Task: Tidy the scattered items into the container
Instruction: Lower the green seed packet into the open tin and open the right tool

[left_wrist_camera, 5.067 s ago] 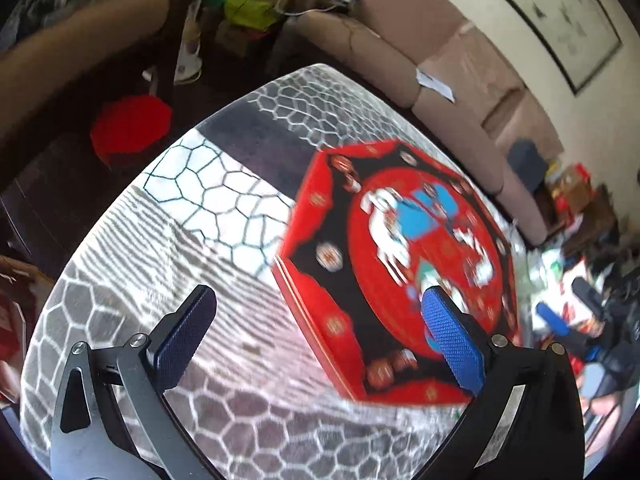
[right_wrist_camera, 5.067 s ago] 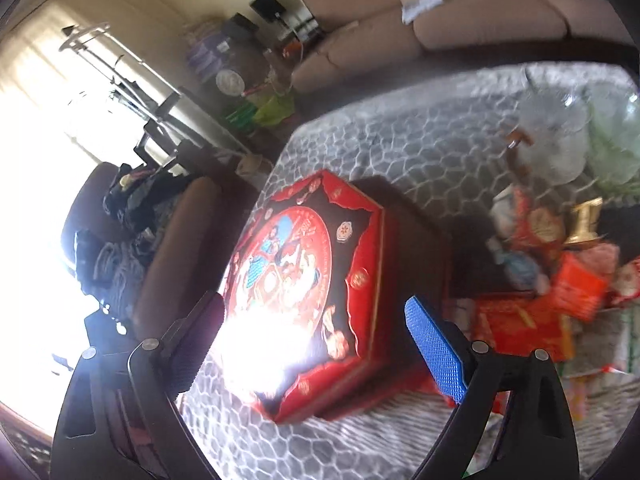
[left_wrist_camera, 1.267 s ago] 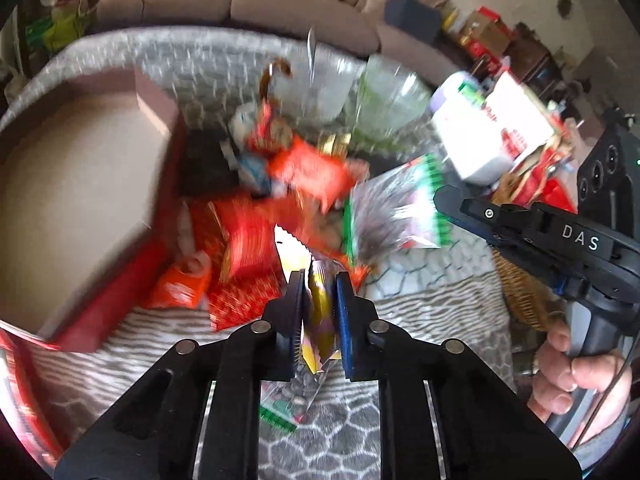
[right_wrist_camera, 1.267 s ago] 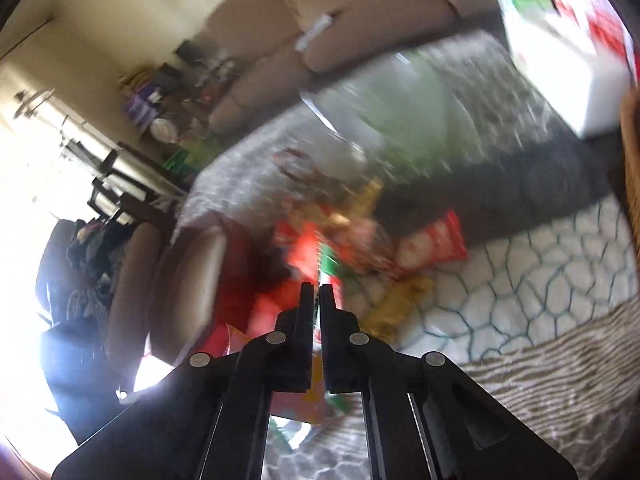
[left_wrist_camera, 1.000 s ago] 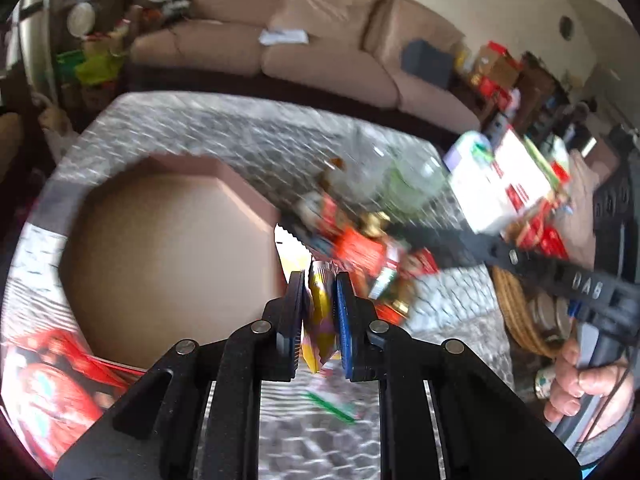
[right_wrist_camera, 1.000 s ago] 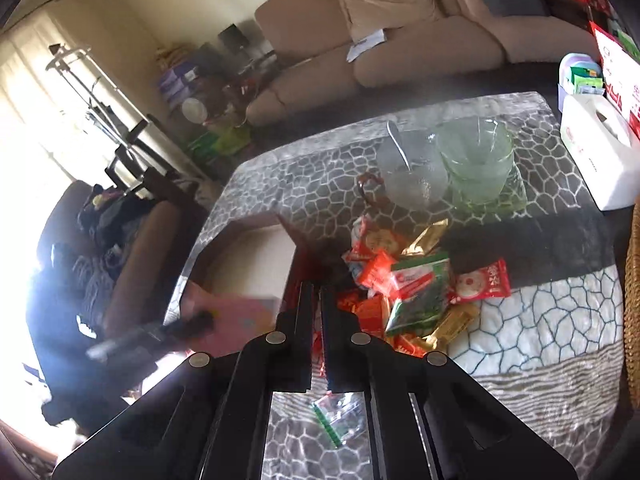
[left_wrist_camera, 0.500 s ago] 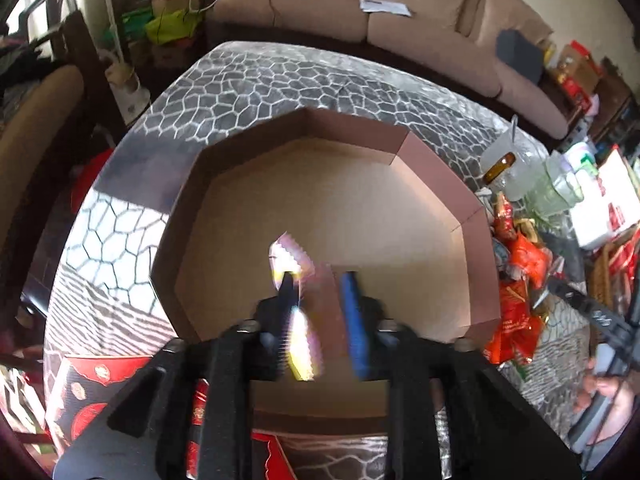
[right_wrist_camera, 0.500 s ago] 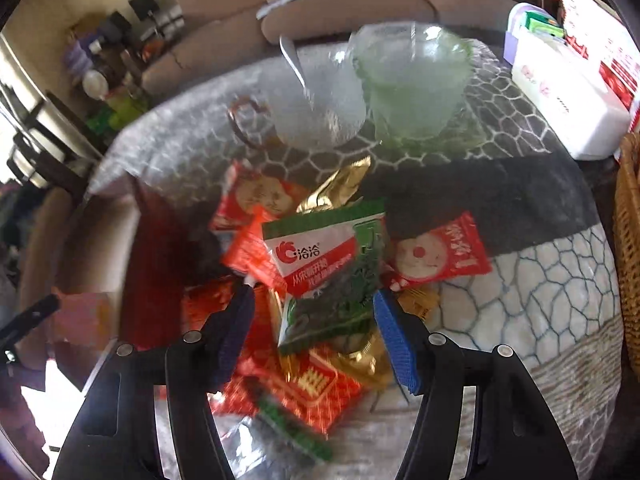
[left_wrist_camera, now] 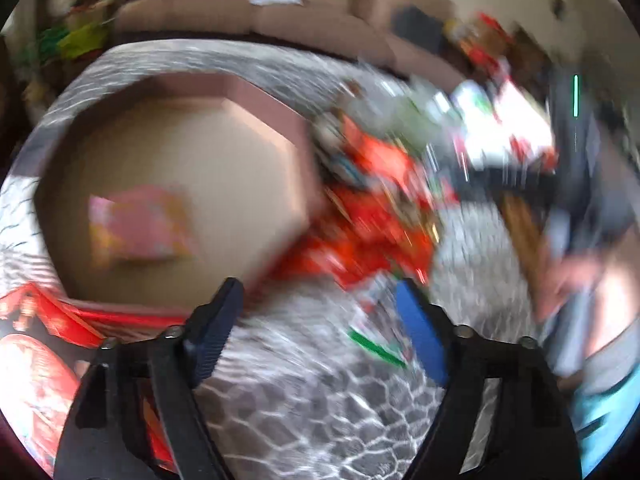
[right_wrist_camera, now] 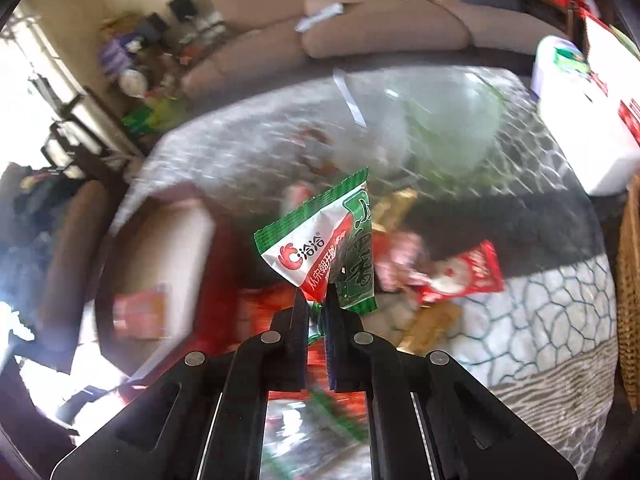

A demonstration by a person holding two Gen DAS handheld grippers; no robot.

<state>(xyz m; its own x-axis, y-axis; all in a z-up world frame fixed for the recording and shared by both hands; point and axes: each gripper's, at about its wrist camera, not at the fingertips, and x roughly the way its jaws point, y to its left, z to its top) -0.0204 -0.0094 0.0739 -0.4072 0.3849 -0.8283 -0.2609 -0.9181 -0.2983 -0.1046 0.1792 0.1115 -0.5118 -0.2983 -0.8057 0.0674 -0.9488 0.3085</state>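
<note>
Beige sofa [right_wrist_camera: 360,28] behind patterned table [right_wrist_camera: 560,300]

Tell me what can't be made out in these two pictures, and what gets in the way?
- Left wrist view: motion blur smears the pile of red packets; single wrappers can't be told apart.
- Same view: the pink packet in the box is too blurred to read.
- Same view: the red lid is cut off by the edge.
- Right wrist view: the green-and-white packet's lower end is hidden between the right gripper fingers.

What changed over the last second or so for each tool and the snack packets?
The left tool has just opened, empty; its pink-and-yellow packet now lies in the brown octagonal box. The right tool opened, then closed on the green-and-white packet, lifting it. The red packet pile remains beside the box.
</note>
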